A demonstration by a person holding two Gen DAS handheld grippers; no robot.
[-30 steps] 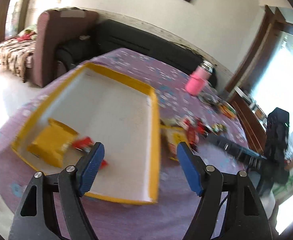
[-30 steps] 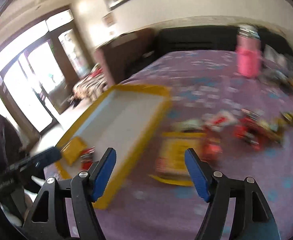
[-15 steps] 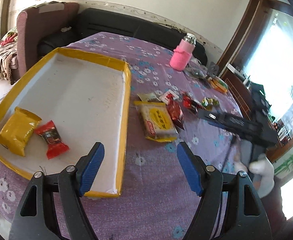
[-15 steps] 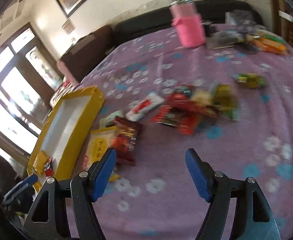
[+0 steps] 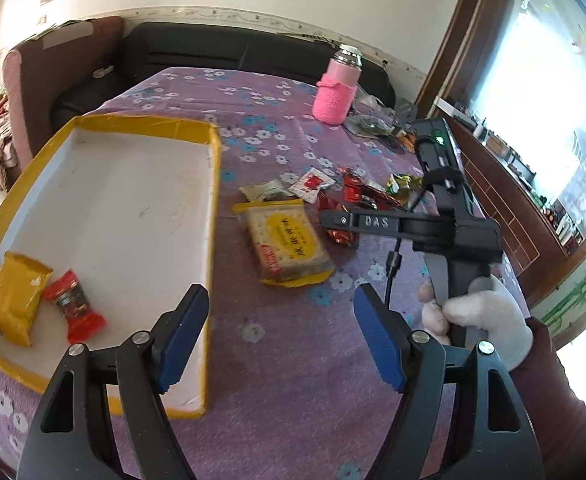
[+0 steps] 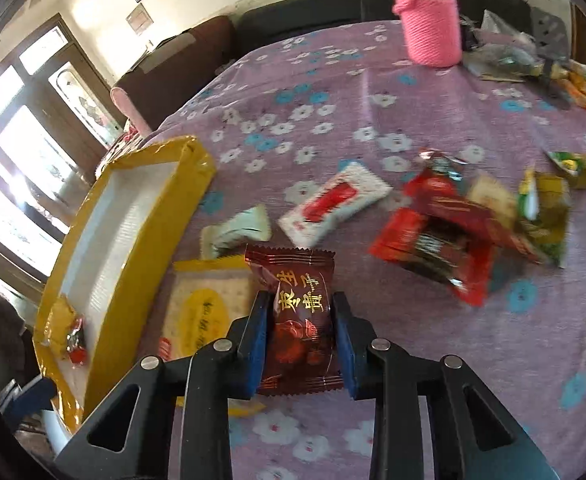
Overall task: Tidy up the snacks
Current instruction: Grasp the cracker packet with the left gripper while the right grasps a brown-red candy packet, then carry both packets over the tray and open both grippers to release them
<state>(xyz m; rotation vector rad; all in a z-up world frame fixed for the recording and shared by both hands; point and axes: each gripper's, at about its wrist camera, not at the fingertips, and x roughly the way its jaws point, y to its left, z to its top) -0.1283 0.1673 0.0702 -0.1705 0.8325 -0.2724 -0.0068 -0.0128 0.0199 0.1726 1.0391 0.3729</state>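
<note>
The right gripper [image 6: 301,336] has just been closing, and its blue fingers [image 6: 259,332] now clench a dark red snack packet [image 6: 299,320] with gold lettering, pressing on it from both sides; the packet's lower edge sits behind the black frame. In the left wrist view that gripper's tips are lost among the wrappers, and a gloved hand [image 5: 489,312] grips its handle at about 4 o'clock. The left gripper [image 5: 279,336] is released, its fingers spread wide with nothing between them, hanging over the near corner of the yellow-rimmed tray [image 5: 213,200].

In the tray, at 8 o'clock in the left view, lie a yellow packet [image 5: 13,300] and a small red candy [image 5: 73,306], touching; from the right view both are mostly hidden by the tray wall. Just beside the tray's right wall is a biscuit pack [image 5: 289,240] with a yellow label, partly covered by the held packet in the right view. Past it is a loose heap of wrappers [image 6: 453,232], red, white and green, too blurred there to read.

The counter [image 5: 293,360] wears a purple flowered cloth. A pink-sleeved bottle [image 5: 337,94] stands at 1 o'clock, its cap cut off in the right view. A black sofa [image 5: 221,50] runs along the pale wall, with bright windows to either side.
</note>
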